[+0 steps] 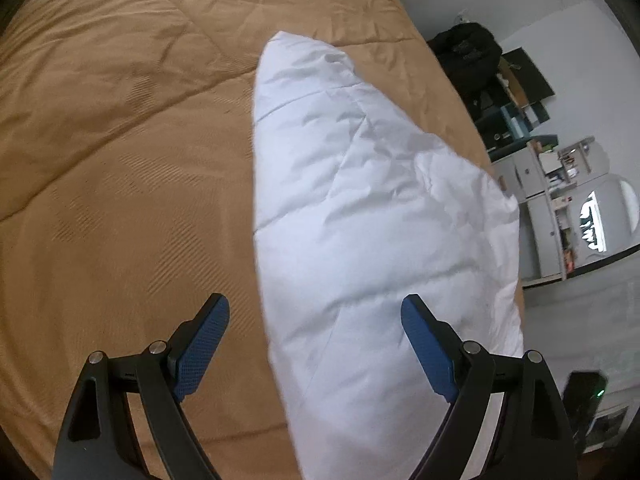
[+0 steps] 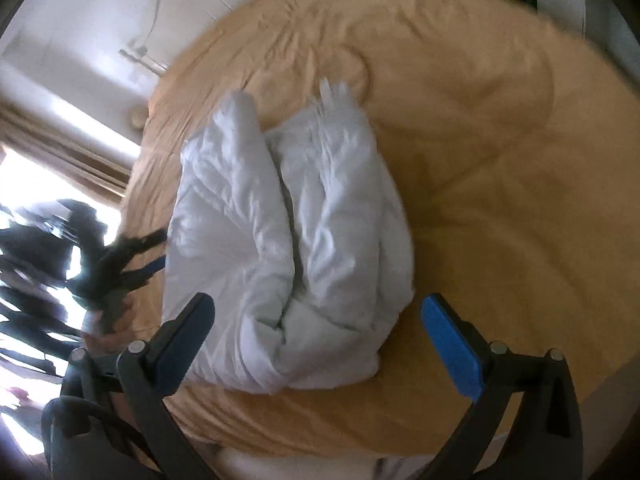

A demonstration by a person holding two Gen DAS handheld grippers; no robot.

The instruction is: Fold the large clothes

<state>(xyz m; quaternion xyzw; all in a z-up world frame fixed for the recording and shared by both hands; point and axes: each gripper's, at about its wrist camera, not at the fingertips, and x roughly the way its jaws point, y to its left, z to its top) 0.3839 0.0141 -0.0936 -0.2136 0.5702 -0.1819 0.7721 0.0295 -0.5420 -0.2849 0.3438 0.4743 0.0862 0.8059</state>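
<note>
One white duvet [image 1: 360, 220] (folded), two grippers

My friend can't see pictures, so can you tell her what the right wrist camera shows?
A puffy white quilted garment lies folded into a thick bundle on a tan bedspread. The right gripper, with blue pads, hangs open above it, holding nothing. The picture is a bit blurry.

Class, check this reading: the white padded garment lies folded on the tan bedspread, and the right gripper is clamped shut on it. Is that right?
One error. The right gripper is open, holding nothing, as the right wrist view shows. The white padded garment does lie folded on the tan bedspread.
</note>
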